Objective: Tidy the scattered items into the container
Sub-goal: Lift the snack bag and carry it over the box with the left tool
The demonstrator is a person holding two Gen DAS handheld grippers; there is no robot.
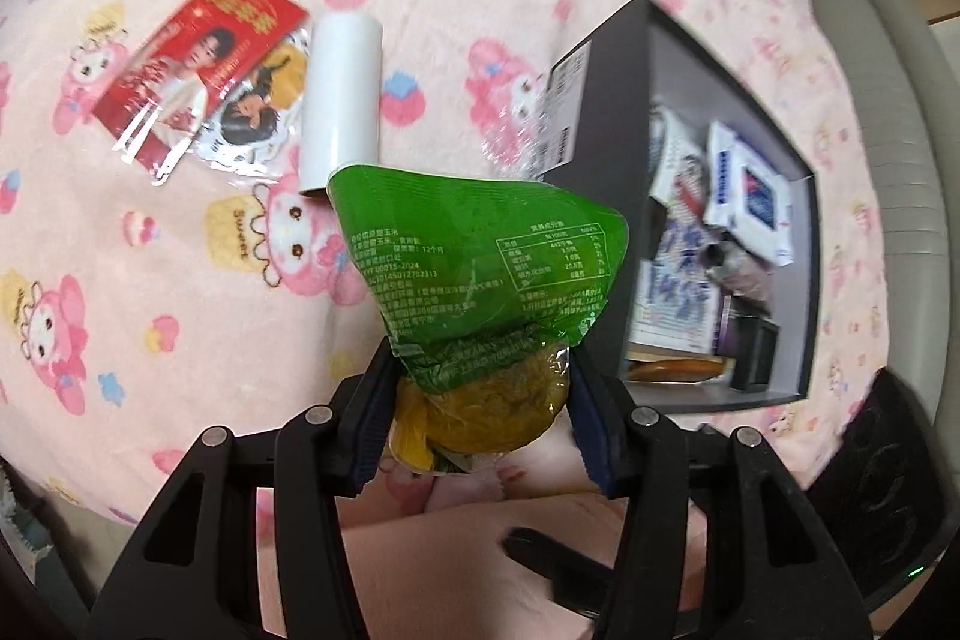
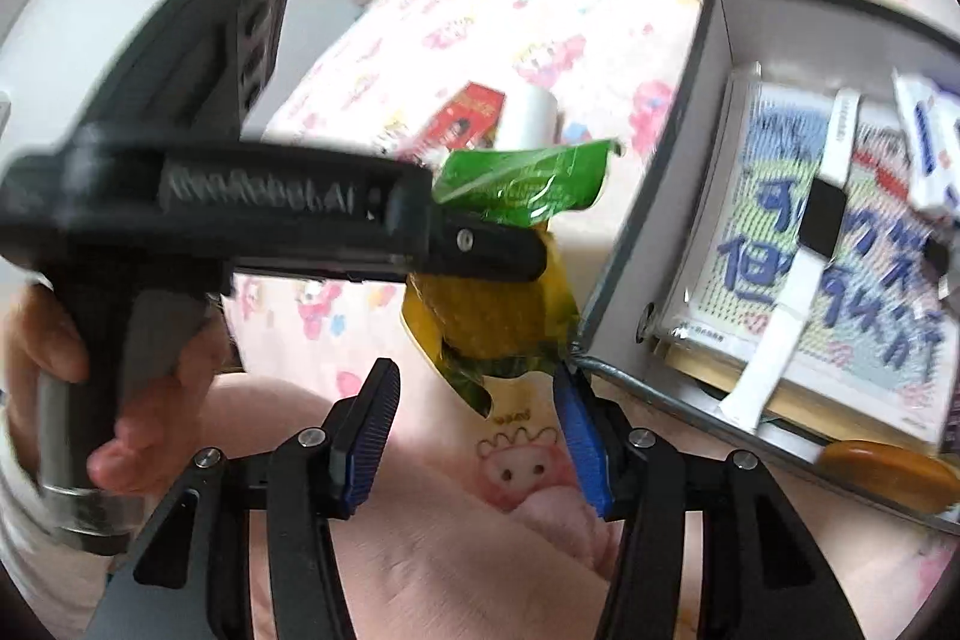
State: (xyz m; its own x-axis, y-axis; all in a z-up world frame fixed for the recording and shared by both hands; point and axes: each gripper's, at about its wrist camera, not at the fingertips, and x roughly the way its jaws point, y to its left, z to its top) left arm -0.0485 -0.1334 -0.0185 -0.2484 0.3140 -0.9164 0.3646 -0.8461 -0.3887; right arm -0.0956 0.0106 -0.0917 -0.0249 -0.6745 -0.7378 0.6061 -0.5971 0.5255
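**Corn pack in L grip, lifted clear — box to the right**

Status: left gripper point(image 1: 477, 400) clamped on corn pack point(image 1: 480, 280), pads pressing both sides of the yellow cob end. Right gripper point(image 2: 474, 436) empty, jaws apart, nothing between pads; pack hangs just ahead of its tips, not touching.

Location: pack off the blanket point(image 1: 150, 280), held ahead of L tips; open grey box point(image 1: 804, 280) to the right of L tool, near, already part-filled.

Handling, judged: carry right, over box wall, w/ green flap cleared past rim before lowering. Release only above a free gap among contents. R tool best kept back from the path.

Item: vacuum-sealed cob, yellow, bulging, in glossy film; upper part flat green w/ white print, creased, standing up loose. Film slippery; grip on the firm cob sound, flap liable to snag.

Remaining: white roll point(image 1: 342, 100), red packet point(image 1: 198, 58) further ahead-left of L tool.
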